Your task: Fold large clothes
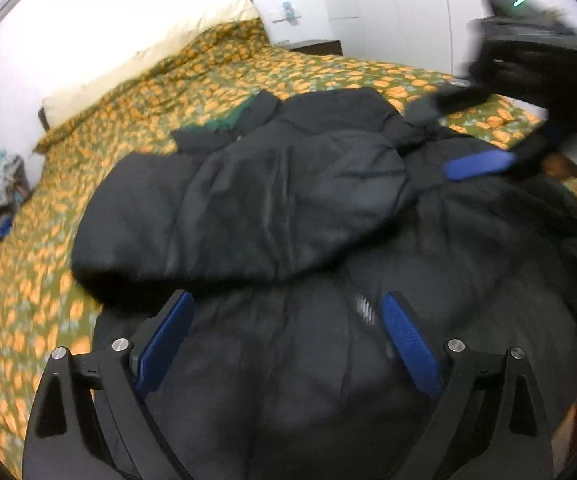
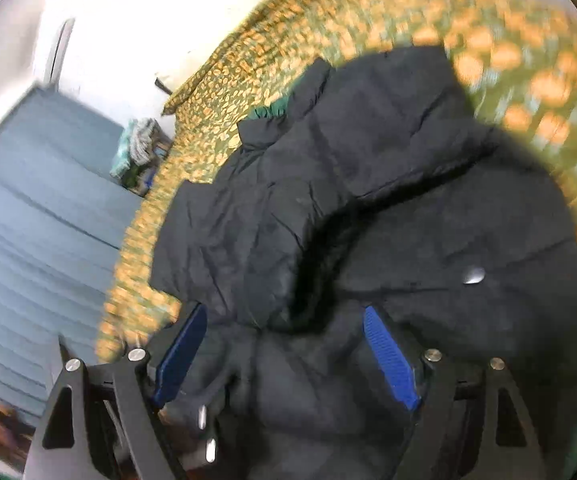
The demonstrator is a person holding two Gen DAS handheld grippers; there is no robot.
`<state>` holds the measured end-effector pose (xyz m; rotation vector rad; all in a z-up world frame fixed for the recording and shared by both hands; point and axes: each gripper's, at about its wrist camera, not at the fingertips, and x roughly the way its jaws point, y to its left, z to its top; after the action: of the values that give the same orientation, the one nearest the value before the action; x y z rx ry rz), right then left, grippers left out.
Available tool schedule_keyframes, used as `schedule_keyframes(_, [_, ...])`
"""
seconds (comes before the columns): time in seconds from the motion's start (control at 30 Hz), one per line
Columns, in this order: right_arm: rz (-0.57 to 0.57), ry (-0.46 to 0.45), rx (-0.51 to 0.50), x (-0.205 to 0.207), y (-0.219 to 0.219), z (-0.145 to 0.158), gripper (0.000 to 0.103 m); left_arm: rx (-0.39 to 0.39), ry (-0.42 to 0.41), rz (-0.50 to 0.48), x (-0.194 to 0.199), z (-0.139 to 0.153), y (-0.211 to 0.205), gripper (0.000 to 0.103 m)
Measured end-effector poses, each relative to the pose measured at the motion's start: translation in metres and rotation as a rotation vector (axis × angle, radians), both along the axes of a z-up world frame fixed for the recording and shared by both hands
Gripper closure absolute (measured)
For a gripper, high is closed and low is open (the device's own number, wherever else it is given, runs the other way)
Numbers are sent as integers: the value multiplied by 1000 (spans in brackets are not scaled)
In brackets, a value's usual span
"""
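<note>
The black jacket (image 1: pixel 272 208) lies spread on the bed (image 1: pixel 168 80), one sleeve folded across its body. The left gripper (image 1: pixel 284 300) hovers over the jacket's near part, jaws spread wide, nothing between them. The right gripper (image 2: pixel 284 312) is also spread and holds nothing, above the jacket's near edge. For a good fold, I think each gripper should pinch only the hem, at two corners, and lift together.

No readable text is showing anywhere; a small pale striped mark on the black jacket (image 1: pixel 364 308) is appearing too blurred to read.
</note>
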<state>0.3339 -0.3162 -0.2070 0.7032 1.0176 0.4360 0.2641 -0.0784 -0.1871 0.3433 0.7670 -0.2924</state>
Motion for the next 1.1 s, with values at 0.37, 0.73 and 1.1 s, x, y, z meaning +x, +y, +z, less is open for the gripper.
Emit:
schedule_keyframes(0.37, [95,-30,-194,57,72,-2,87,-187,134,295,-18,-10,89,7])
schedule_keyframes(0.73, [-105,-216,-372,129,-10,67,89,-283,182,427,-11,-18,128,7])
schedule_keyframes(1.1, [-39,-115,-551,119,-12,17,26,-263,79,329,72,25,131,7])
